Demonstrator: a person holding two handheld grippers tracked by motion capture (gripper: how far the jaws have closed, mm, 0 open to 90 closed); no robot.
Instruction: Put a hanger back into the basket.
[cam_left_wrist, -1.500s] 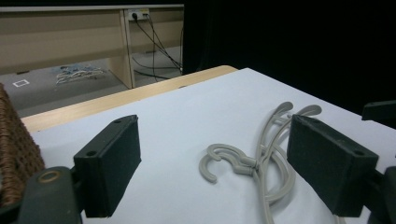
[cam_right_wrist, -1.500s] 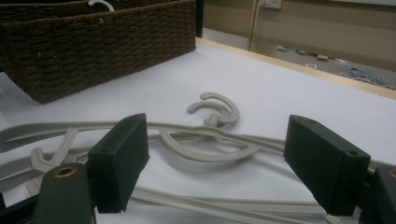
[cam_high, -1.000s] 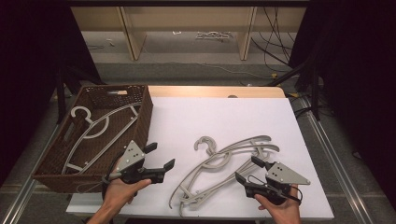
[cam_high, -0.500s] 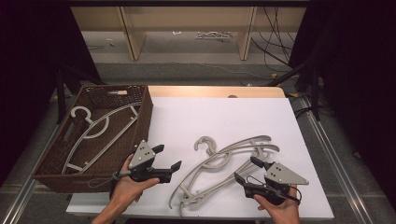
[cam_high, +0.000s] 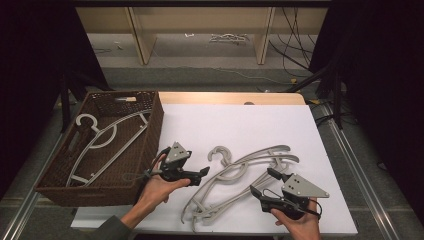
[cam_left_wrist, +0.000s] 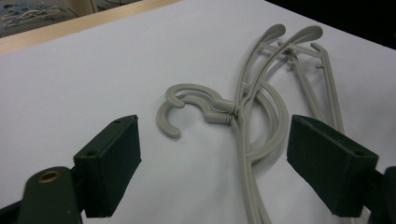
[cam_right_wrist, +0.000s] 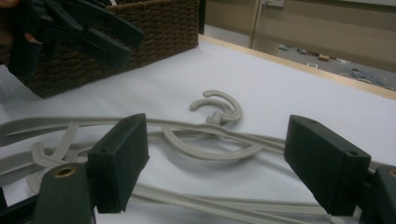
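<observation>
High view shows a hanger in the basket (cam_high: 150, 112); both gripper views show spread jaws facing the table's hangers (cam_left_wrist: 243, 112).

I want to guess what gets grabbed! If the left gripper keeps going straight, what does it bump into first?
Most likely the hangers on the table: the left gripper, jaws open, points at their hooks, though depth is hard to judge.

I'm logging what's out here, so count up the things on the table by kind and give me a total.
Grey plastic hangers: 3, one in the basket and two stacked on the white sheet
Brown wicker basket: 1
Hand-held claws: 2, left claw and right claw, both open
Total: 6
</observation>
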